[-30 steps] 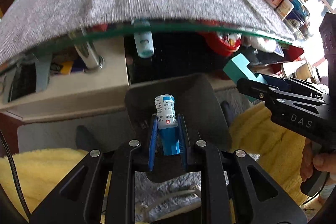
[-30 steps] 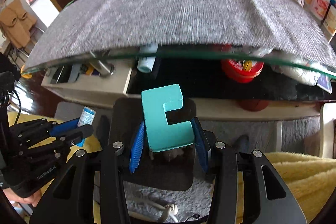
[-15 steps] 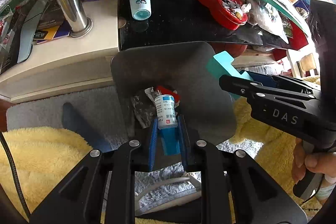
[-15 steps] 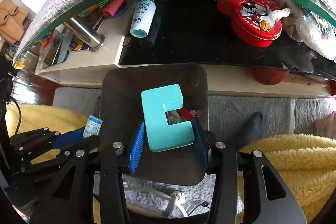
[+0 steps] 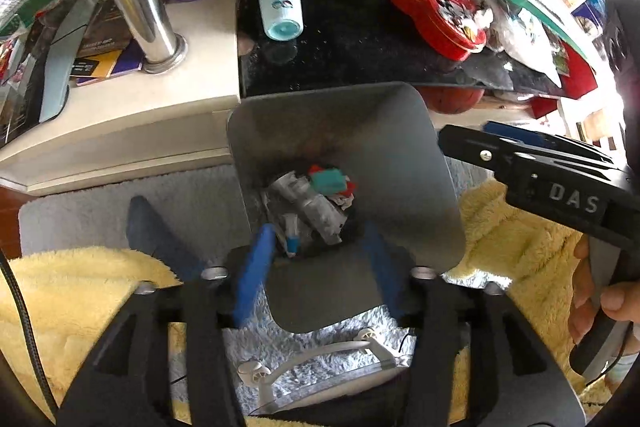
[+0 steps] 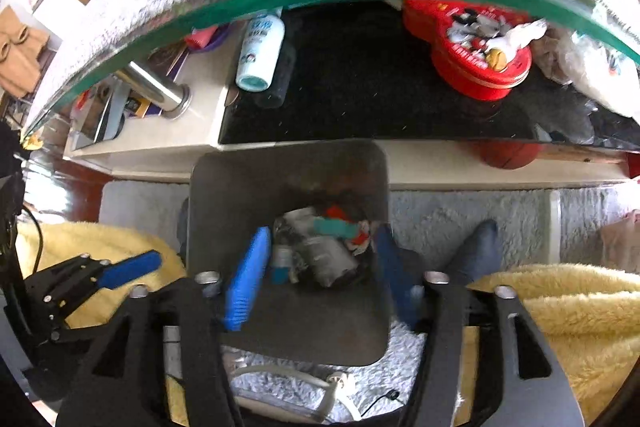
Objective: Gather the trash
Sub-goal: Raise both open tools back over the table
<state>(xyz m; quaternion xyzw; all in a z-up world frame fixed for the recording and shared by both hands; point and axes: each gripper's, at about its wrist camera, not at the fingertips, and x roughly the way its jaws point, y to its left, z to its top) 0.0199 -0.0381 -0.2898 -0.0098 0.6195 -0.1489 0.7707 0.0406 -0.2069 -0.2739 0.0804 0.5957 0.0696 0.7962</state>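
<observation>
- While poised over the grey trash bin [image 5: 420, 163], left gripper [image 5: 316, 267] spread wide, pinching nothing.
- Right gripper [image 6: 320, 267] likewise splayed apart above that bin.
- Teal block [image 5: 328, 181] and small medicine bottle [image 5: 292, 237] down among wrappers at the bin's bottom.

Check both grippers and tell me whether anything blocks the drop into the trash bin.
Nothing visible does. The left gripper and right gripper are open, directly over the trash bin's uncovered mouth. The teal block and small bottle already lie inside.
</observation>
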